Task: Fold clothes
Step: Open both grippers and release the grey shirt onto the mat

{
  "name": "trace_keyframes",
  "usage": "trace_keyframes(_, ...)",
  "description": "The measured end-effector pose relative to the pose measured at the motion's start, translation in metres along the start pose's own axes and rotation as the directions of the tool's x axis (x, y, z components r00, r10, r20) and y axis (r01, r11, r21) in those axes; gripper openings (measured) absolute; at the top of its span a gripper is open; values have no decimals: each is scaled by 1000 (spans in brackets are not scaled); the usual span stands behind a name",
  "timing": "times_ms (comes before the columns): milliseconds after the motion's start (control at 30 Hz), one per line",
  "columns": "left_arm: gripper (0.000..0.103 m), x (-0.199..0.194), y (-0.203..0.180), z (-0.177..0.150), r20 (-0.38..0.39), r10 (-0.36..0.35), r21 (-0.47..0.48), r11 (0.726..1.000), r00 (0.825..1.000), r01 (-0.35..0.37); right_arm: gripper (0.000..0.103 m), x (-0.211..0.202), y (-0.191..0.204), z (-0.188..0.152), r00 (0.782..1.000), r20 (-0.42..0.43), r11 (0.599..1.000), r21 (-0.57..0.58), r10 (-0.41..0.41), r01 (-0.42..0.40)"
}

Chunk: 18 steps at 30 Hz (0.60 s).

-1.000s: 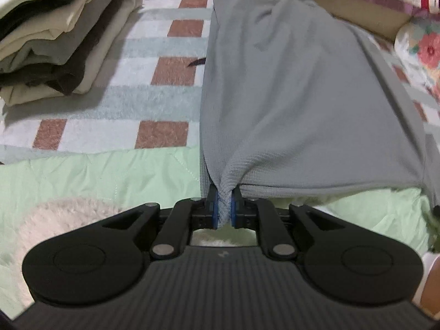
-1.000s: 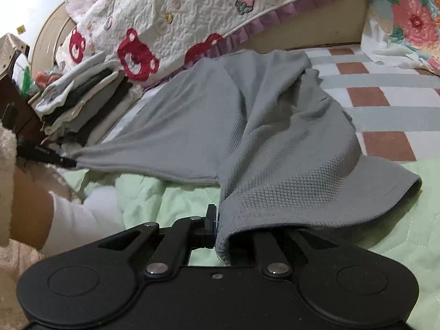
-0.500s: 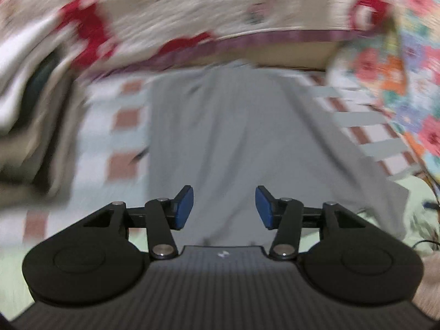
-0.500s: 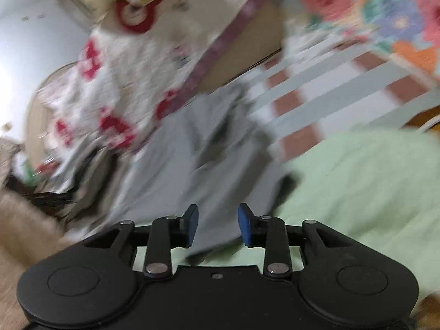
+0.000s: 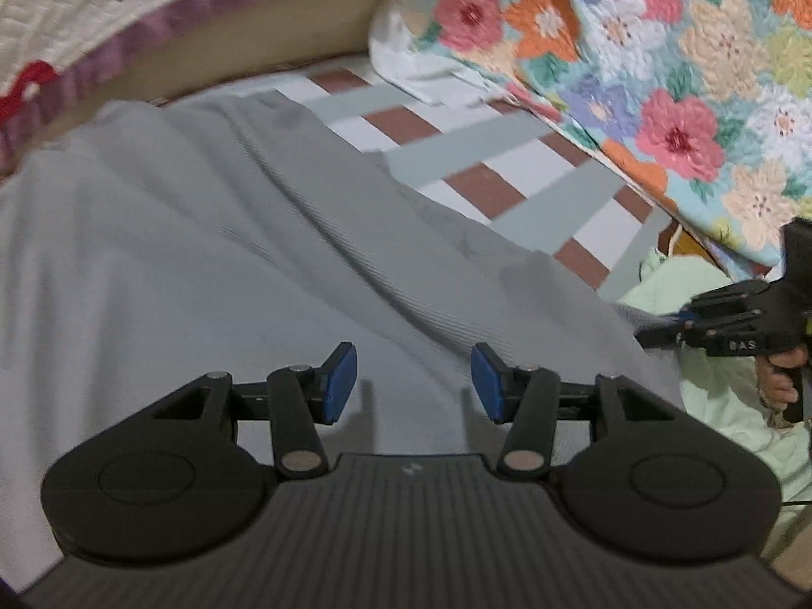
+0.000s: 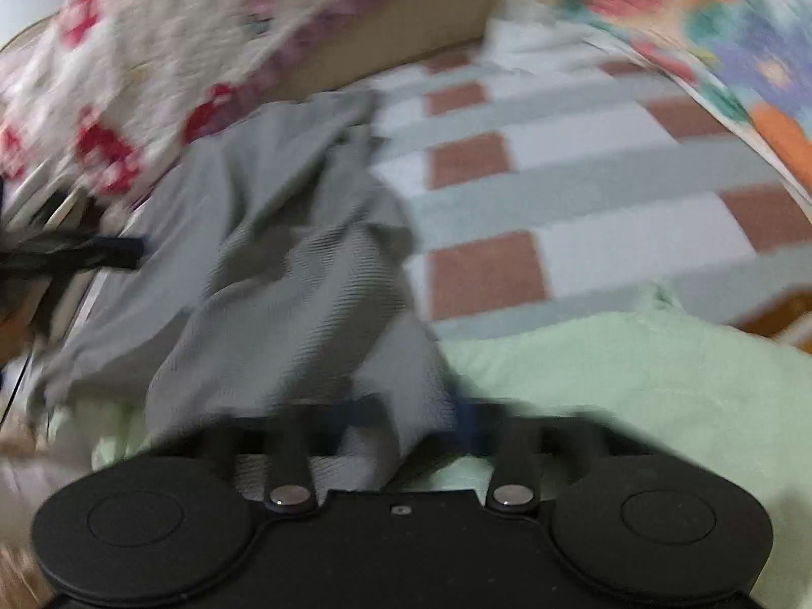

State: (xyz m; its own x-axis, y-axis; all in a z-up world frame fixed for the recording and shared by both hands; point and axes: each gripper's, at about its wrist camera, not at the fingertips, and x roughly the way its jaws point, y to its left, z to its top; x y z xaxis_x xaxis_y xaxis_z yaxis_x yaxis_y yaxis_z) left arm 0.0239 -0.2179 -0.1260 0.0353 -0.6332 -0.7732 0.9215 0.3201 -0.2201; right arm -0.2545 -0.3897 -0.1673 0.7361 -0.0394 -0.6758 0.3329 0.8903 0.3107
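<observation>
Grey garment (image 5: 213, 233) spread across the bed's checked sheet (image 5: 497, 152), near hem over the green blanket (image 6: 634, 380). Left gripper (image 5: 413, 380) above it, fingers apart, empty, seemingly to re-grip. Right gripper (image 6: 406, 413), fingers just closed on the hem corner, probably for folding.

grey ribbed garment (image 5: 243, 254) spread rumpled on checked bedding, near edge bunched.

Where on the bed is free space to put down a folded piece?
Free: the checked sheet between the grey garment and the flowered quilt, and the green blanket nearer the camera. Crowded: the side with the bear quilt.
</observation>
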Motion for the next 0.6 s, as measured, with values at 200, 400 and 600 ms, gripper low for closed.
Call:
trace_keyframes(200,49,15,-15,-28,-111,29,55,998,993,-23,5,-109,49,-11,965,238,984,-114,-109,139)
trace_keyframes(400,51,25,-16,-45,-228,76,28,997,971,-71,4,-90,4,-53,972,73,974,54,-223,220)
trace_keyframes(600,53,16,-5,-51,-261,101,-37,993,960,-115,4,-78,-17,-65,984,0,964,199,-180,177)
